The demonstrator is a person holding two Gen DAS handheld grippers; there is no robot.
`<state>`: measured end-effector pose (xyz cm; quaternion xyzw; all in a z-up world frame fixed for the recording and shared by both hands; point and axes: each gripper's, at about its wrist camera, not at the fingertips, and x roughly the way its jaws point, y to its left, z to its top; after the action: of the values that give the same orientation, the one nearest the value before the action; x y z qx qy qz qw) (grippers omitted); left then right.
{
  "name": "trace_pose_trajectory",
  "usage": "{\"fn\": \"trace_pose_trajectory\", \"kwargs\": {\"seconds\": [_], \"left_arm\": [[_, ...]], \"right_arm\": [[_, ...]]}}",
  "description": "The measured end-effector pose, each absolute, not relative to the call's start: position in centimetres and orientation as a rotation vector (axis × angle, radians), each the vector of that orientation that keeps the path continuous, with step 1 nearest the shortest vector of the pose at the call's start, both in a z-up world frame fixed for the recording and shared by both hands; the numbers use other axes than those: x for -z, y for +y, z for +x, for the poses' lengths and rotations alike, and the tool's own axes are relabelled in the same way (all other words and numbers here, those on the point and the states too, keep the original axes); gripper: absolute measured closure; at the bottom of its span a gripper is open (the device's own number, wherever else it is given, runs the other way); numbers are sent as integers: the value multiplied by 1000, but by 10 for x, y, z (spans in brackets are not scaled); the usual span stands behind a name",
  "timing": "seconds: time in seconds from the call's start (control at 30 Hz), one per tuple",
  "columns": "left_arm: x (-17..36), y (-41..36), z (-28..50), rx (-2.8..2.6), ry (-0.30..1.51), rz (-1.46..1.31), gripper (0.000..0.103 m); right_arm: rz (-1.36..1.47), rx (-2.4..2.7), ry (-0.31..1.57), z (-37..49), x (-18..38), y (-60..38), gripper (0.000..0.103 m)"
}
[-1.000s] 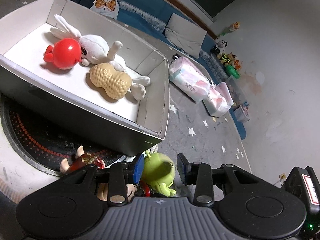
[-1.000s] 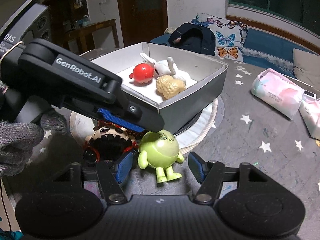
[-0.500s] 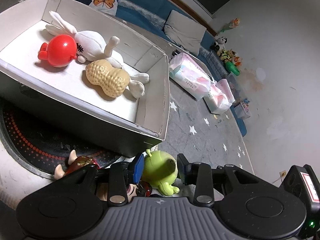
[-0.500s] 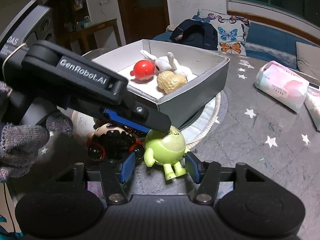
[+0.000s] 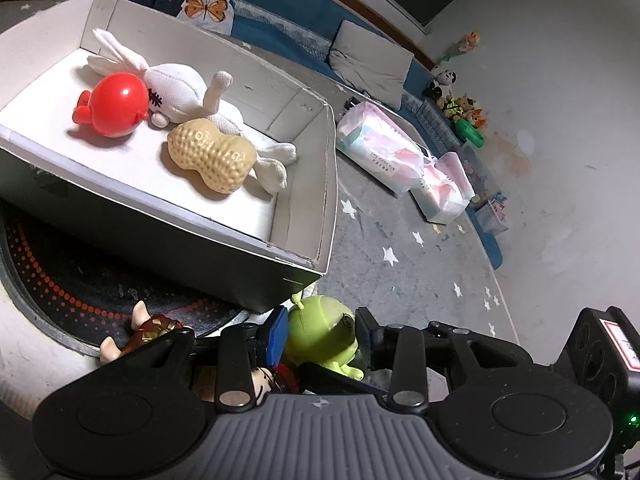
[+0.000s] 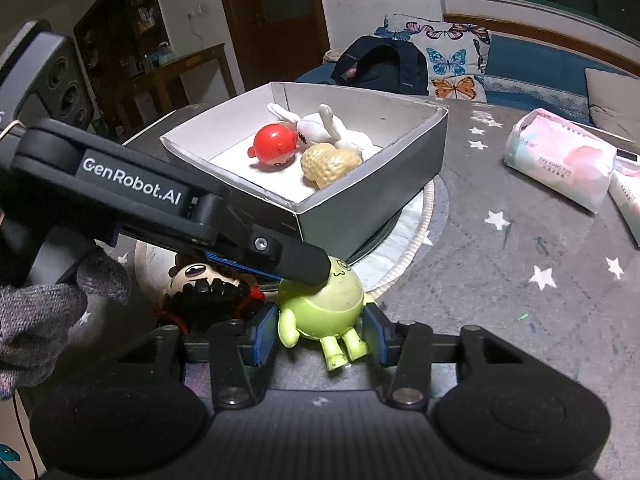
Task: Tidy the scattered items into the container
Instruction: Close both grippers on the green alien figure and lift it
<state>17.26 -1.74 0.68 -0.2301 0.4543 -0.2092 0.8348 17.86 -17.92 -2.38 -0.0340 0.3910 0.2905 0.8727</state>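
A green round toy (image 5: 320, 332) (image 6: 320, 304) lies on the table in front of the grey box (image 5: 328, 184) (image 6: 372, 208). My left gripper (image 5: 322, 334) straddles the toy's head with its jaws opening and its pads just off the toy. In the right wrist view, one of the left gripper's fingers (image 6: 296, 264) lies across the top of the toy. My right gripper (image 6: 320, 336) is closing on the toy from the front, and its pads touch the toy's sides. Inside the box lie a red round toy (image 5: 116, 110), a white plush rabbit (image 5: 176, 84) and a peanut toy (image 5: 212, 160).
A dark-haired doll figure (image 6: 200, 292) (image 5: 148, 330) lies right beside the green toy, on the left. The box stands on a round mat (image 6: 420, 216). Two tissue packs (image 5: 380, 152) (image 6: 560, 160) lie further off on the star-patterned table. A gloved hand (image 6: 36, 320) holds the left gripper.
The right gripper's jaws have narrowed from well apart until they meet the green toy. The left gripper's jaws have widened a little around it. Neither hand has shifted much.
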Motion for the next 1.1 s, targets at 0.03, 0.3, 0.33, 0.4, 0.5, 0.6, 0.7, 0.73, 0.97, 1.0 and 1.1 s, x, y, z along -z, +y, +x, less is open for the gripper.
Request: {"fn": "trace_pose_trajectory", "kwargs": {"seconds": [0.03, 0.3, 0.33, 0.4, 0.5, 0.6, 0.7, 0.73, 0.97, 1.0, 1.1], "left_arm": [[-7, -18, 172, 439, 958, -484, 63], [-7, -21, 168, 441, 944, -475, 64], [-7, -20, 167, 445, 948, -485, 64], [-7, -18, 165, 457, 955, -510, 64], [-14, -16, 158, 475, 938, -529, 64], [-30, -14, 153, 484, 890, -522, 64], [-49, -9, 151, 485, 831, -519, 64], [-55, -6, 152, 482, 812, -519, 64], [-80, 24, 176, 435, 723, -533, 63], [-80, 30, 182, 424, 721, -544, 63], [-75, 48, 197, 389, 728, -574, 63]], "right_arm": [[-70, -606, 817, 179, 24, -179, 56], [-63, -595, 805, 174, 24, -179, 57], [-62, -594, 803, 172, 23, -180, 57], [-63, -594, 796, 166, 20, -182, 57], [-72, -592, 778, 158, 12, -183, 57], [-91, -590, 740, 153, -2, -182, 57], [-113, -593, 689, 154, -19, -176, 57], [-120, -597, 671, 156, -26, -173, 57], [-175, -631, 607, 192, -54, -140, 57], [-178, -638, 610, 200, -55, -134, 57], [-179, -663, 634, 223, -54, -117, 57]]}}
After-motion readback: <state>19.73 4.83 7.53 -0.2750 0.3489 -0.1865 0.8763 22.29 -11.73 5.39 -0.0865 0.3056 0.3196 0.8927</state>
